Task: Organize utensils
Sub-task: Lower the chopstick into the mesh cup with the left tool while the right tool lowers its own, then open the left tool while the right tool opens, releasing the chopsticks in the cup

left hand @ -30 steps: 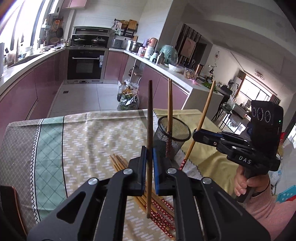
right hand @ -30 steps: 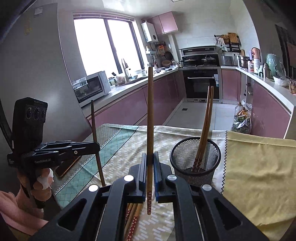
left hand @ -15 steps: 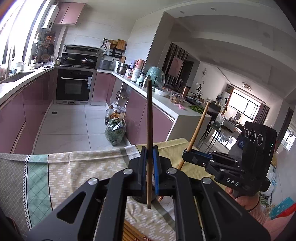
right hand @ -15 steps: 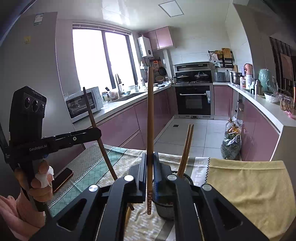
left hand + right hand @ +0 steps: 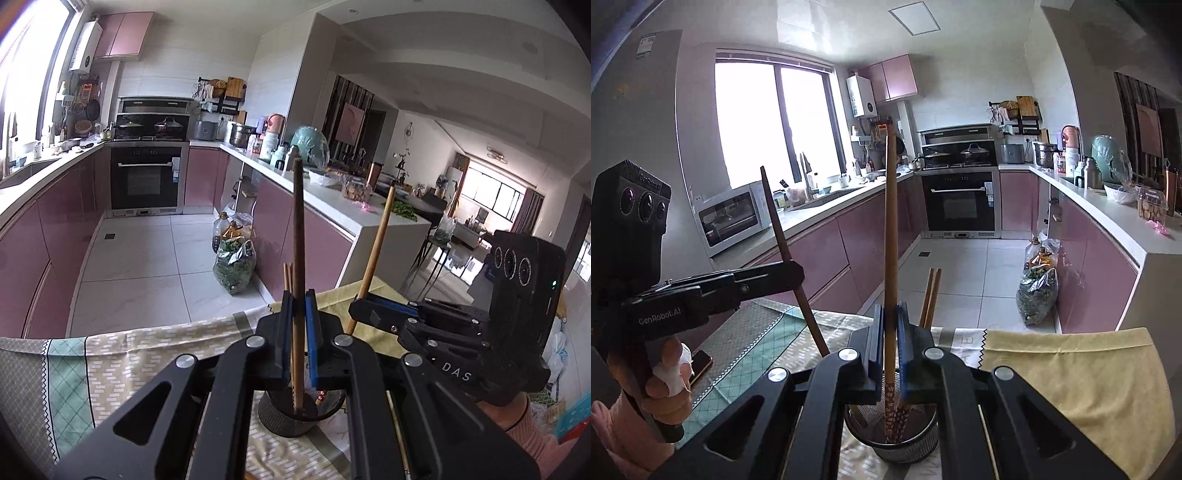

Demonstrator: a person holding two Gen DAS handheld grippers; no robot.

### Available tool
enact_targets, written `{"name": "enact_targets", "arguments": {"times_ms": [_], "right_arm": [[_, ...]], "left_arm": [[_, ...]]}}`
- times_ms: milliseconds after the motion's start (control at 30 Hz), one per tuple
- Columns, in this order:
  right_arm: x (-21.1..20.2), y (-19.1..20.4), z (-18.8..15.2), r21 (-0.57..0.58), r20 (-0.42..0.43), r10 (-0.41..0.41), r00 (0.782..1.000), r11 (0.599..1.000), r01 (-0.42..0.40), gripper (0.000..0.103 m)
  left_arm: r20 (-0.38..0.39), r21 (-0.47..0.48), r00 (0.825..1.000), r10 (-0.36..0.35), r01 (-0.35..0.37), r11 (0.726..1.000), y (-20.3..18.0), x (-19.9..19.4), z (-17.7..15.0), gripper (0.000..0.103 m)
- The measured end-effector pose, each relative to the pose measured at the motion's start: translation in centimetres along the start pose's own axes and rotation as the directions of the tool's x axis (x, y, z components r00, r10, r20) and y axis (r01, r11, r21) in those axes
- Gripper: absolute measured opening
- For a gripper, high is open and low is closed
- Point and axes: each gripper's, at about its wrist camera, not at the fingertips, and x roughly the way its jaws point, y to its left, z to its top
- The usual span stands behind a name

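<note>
My left gripper [image 5: 298,339] is shut on a dark brown chopstick [image 5: 297,236], held upright with its lower tip inside the black mesh holder [image 5: 295,417]. My right gripper [image 5: 890,350] is shut on a light wooden chopstick [image 5: 890,236] with a red patterned end, its lower tip also inside the holder [image 5: 901,443]. Two more chopsticks [image 5: 931,295] stand in the holder. Each gripper shows in the other's view: the right one [image 5: 373,314], the left one [image 5: 792,273].
The holder stands on a table with a patterned green and beige cloth [image 5: 110,354] and a yellow cloth [image 5: 1071,376]. A phone [image 5: 700,363] lies at the table's left edge. Kitchen counters and an oven [image 5: 146,177] lie beyond.
Both grippers have come in over the holder and lowered, so both chopstick tips now sit inside it. The loose chopsticks on the cloth have dropped out of view.
</note>
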Motion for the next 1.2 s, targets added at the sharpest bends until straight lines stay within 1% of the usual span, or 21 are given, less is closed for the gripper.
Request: {"name": "enact_targets", "arguments": {"times_ms": [133, 300, 400, 467, 700, 767, 967, 1067, 1167, 1200], "right_arm": [[1.5, -0.3, -0.8, 0.006, -0.068, -0.002, 0.998, 1.000, 0.002, 0.006], [3.3, -0.4, -2.0, 0.013, -0.171, -0.002, 0.985, 1.000, 0.004, 0.006], [4.4, -0.6, -2.7, 0.022, -0.221, -0.005, 0.975, 1.000, 0.010, 0.006], [5.0, -0.8, -3.0, 0.030, -0.236, -0.005, 0.972, 0.999, 0.013, 0.006], [5.7, -1.7, -3.2, 0.064, -0.244, 0.003, 0.970, 0.998, 0.013, 0.006], [5.6, -1.7, -3.2, 0.069, -0.240, 0.003, 0.971, 0.998, 0.014, 0.008], [5.1, -1.7, -3.3, 0.075, -0.225, 0.014, 0.974, 0.997, 0.003, 0.008], [4.5, -1.3, -3.4, 0.074, -0.211, 0.027, 0.977, 0.997, -0.012, 0.010], [3.3, -0.3, -3.6, 0.058, -0.188, 0.051, 0.981, 0.998, -0.041, 0.015], [2.9, 0.1, -3.6, 0.052, -0.182, 0.061, 0.981, 0.997, -0.053, 0.017]], "left_arm": [[-0.082, 0.008, 0.997, 0.014, -0.013, 1.000, 0.2, 2.6, -1.4, 0.007], [-0.169, 0.022, 0.985, 0.031, -0.028, 0.999, 0.3, 5.2, -3.0, 0.007], [-0.177, 0.025, 0.984, 0.035, -0.031, 0.999, 0.5, 6.0, -3.0, 0.007], [-0.180, 0.028, 0.983, 0.043, -0.038, 0.999, 0.8, 6.4, -3.1, 0.007], [-0.208, 0.031, 0.976, 0.065, -0.060, 0.998, 1.2, 8.2, -2.7, 0.008], [-0.214, 0.031, 0.975, 0.064, -0.059, 0.998, 1.3, 8.6, -2.8, 0.008], [-0.221, 0.015, 0.973, 0.060, -0.058, 0.998, 1.9, 8.6, -3.7, 0.011], [-0.202, 0.005, 0.977, 0.073, -0.073, 0.997, 2.4, 7.7, -4.2, 0.015], [-0.156, 0.009, 0.983, 0.093, -0.093, 0.996, 2.7, 5.7, -4.8, 0.026], [-0.137, 0.014, 0.985, 0.109, -0.108, 0.994, 2.8, 4.9, -5.1, 0.031]]}}
